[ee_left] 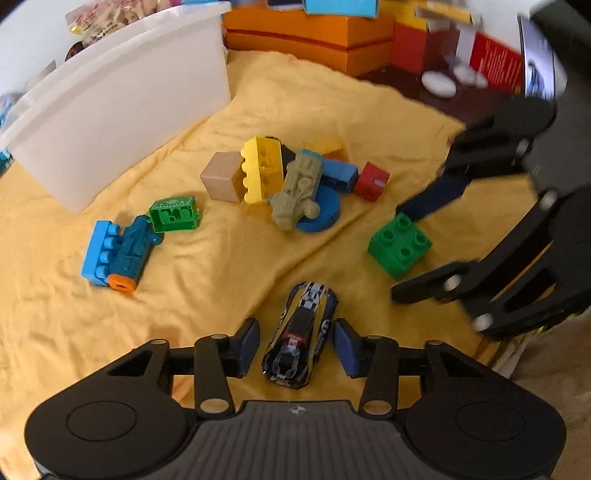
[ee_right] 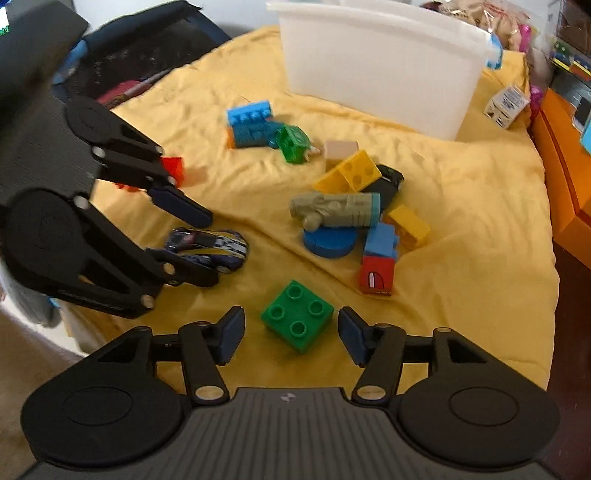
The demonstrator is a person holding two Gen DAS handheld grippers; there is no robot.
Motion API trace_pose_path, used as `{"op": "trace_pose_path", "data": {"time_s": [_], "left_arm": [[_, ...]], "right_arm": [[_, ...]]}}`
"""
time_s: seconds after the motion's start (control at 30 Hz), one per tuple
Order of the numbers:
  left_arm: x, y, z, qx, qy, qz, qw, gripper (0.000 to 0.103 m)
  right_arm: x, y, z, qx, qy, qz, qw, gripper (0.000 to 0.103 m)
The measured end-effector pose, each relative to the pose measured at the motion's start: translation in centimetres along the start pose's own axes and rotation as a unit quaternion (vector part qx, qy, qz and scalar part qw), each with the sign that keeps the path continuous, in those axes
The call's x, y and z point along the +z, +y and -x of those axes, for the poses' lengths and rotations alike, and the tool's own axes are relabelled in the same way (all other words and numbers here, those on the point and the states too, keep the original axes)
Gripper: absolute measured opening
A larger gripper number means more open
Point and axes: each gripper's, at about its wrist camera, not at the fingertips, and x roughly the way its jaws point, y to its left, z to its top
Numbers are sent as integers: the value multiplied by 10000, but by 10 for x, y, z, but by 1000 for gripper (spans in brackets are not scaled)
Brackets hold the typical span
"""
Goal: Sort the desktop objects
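Observation:
My left gripper [ee_left: 295, 345] is open with a black and yellow toy car [ee_left: 301, 334] between its pads, not clamped; it also shows in the right wrist view [ee_right: 210, 245]. My right gripper [ee_right: 291, 332] is open around a green four-stud brick [ee_right: 297, 315], which also shows in the left wrist view [ee_left: 400, 245]. A pile of toys lies on the yellow cloth [ee_left: 221, 277]: a yellow brick [ee_left: 262, 173], a grey-green toy vehicle [ee_left: 297, 190], a blue disc [ee_left: 321, 214], a red cube [ee_left: 371, 181] and a wooden cube [ee_left: 223, 181].
A white plastic bin [ee_left: 122, 110] stands at the back left of the cloth. A blue brick with a teal toy [ee_left: 118, 251] and a small green block [ee_left: 175, 214] lie near it. Orange boxes [ee_left: 314, 33] stand behind. A small red piece [ee_right: 173, 168] lies behind the left gripper.

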Motion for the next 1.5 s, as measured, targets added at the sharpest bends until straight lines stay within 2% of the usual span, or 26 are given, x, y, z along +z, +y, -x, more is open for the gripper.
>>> {"op": "trace_pose_path", "data": {"time_s": [0.1,0.2,0.3,0.37,0.47,0.53,0.57,0.6,0.67,0.77,0.87,0.93,1.03,1.13,1.2,1.3,1.4,1.5], "left_arm": [[-2,11,1,-256,-22,443,9987,35],[-4,12,4,-298,-20,556,9980,35],[-4,12,8,-211,-128,589,9980,35],[-4,16,1,-199,-56,717,9972,35],[-2,16,-3,-191,-62,765,9969,35],[-4,16,-4,-169,-69,768,9969,35],[-4,17,-4,-179,-75,802,9966,35],[-5,17,-4,-184,-82,829,9964,35],[-6,17,-3,-170,-82,833,9963,35],[-7,16,-2,-149,-67,817,9965,36],[-9,17,-2,-145,-52,831,9964,36],[-9,19,-2,-140,-51,887,9959,36],[-10,20,-2,-136,-60,921,9956,36],[-10,21,-2,-135,-68,888,9959,36],[-9,21,-2,-125,-75,855,9962,35],[-6,19,-4,-110,-86,808,9966,35],[-3,17,-6,-83,-94,736,9972,35],[-2,16,-7,-70,-87,675,9977,35]], "right_arm": [[-2,-1,1,-57,-15,6,10000,46],[-2,-4,6,-46,3,1,10000,46],[-1,-6,10,-65,-201,85,9997,47],[4,-8,10,-39,-45,118,9999,47],[23,-27,33,125,-645,-361,9972,46],[38,-45,37,-44,-945,-705,9930,46],[47,-56,32,-129,-1009,-940,9904,42],[54,-69,24,-123,-993,-1231,9873,34],[62,-92,6,147,-908,-1705,9811,29],[70,-105,-25,434,-419,-1851,9809,29],[68,-101,-44,1037,-226,-1976,9745,29],[72,-89,-49,811,-276,-1770,9805,21],[77,-74,-37,358,-403,-1480,9875,19],[74,-65,-5,-223,-829,-960,9917,19],[65,-67,16,-588,-865,-724,9919,19],[38,-71,28,-1290,-508,-551,9888,19],[5,-63,27,-1951,-66,-175,9806,19],[-20,-43,18,-2049,311,201,9781,21]]}}
